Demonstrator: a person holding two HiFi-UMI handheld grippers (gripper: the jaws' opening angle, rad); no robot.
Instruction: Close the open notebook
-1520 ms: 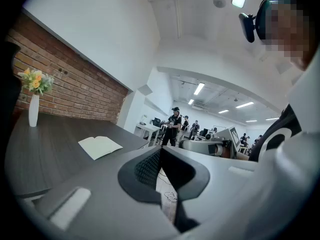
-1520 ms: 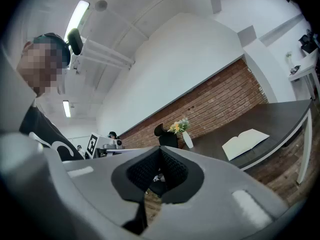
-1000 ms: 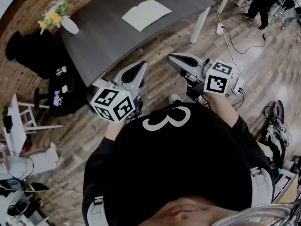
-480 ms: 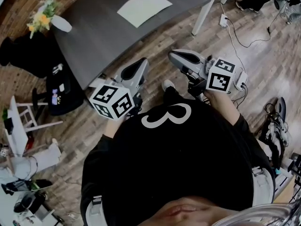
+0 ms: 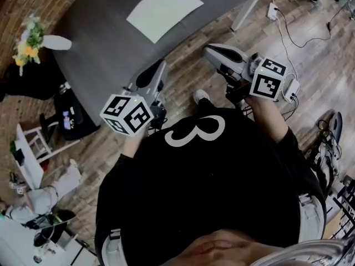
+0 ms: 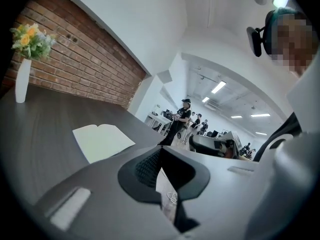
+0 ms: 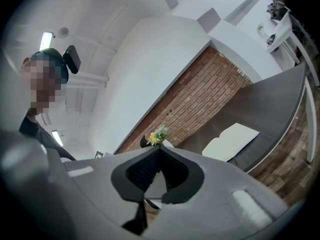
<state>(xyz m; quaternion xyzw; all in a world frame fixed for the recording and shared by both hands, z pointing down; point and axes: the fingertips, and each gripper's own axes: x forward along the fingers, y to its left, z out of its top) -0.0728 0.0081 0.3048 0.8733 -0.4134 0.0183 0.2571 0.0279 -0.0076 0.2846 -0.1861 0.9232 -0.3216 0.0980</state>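
The open notebook point(image 5: 163, 10) lies flat with pale blank pages on the dark grey table point(image 5: 105, 49), near its far side. It also shows in the left gripper view as an open notebook point(image 6: 102, 140) and in the right gripper view as an open notebook point(image 7: 231, 140). My left gripper point(image 5: 162, 65) is shut and empty, its tip at the table's near edge, well short of the notebook. My right gripper point(image 5: 206, 51) is shut and empty too, hanging over the wooden floor just off the table's right side.
A white vase of yellow flowers point(image 5: 33, 37) stands at the table's left end. A white table leg point(image 5: 244, 13) and a power strip with cable point(image 5: 273, 11) are at the right. A black chair point(image 5: 69, 112) sits left of me. People stand far off point(image 6: 182, 116).
Both grippers have moved forward toward the table, which now looks nearer and larger. The left gripper's tip has reached the table edge. Both jaws stay shut.
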